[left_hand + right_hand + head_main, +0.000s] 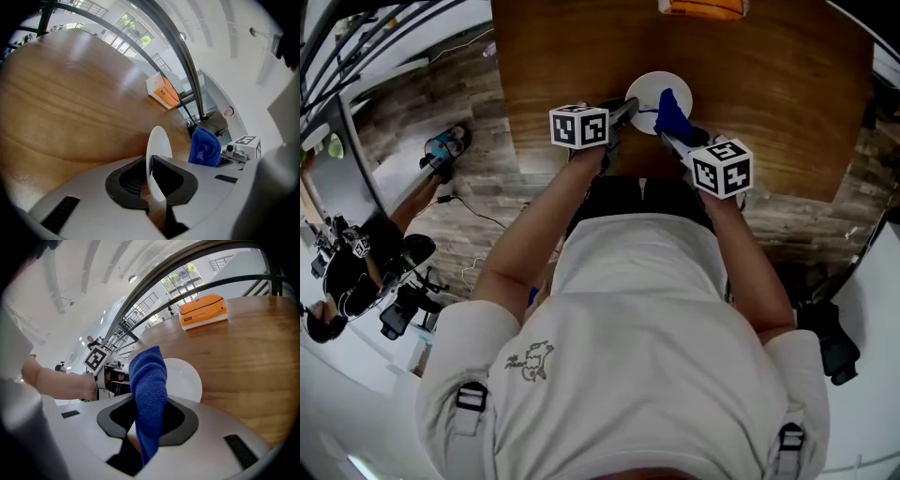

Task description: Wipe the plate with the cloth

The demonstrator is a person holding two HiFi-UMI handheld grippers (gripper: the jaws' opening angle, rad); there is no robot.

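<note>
So on the left, the left gripper (623, 112) has its jaws nearly together, pinched onto the rim of the white plate (158, 145). In the left gripper view the plate runs edge-on right between the pads, so that's a proper clamp. The plate is over the near middle of the wooden table (787, 84). I honestly can't tell if its far edge rests on the wood or if it's lifted clear.

Just right of that is the blue cloth (149, 380), sticking up out of the right gripper (670, 141). Its jaws are squeezed onto the cloth's lower part, with the loose end poking forward. From the head view the cloth overlaps the plate's right side, but I can't say whether it's actually touching.

My read is that this is the setup for the wipe: both things are gripped and brought together, and the rubbing is either just starting or about to. Next move, I'd guess, is pressing the free end of the cloth flat onto the plate's face and sweeping across it. The left side has to hold firm, since a rim grip that thin could let the plate pivot or slip.

Counting left to right: two grippers, one plate, one cloth, one table, plus one orange box (204, 310) at the far edge, well apart from the action.
</note>
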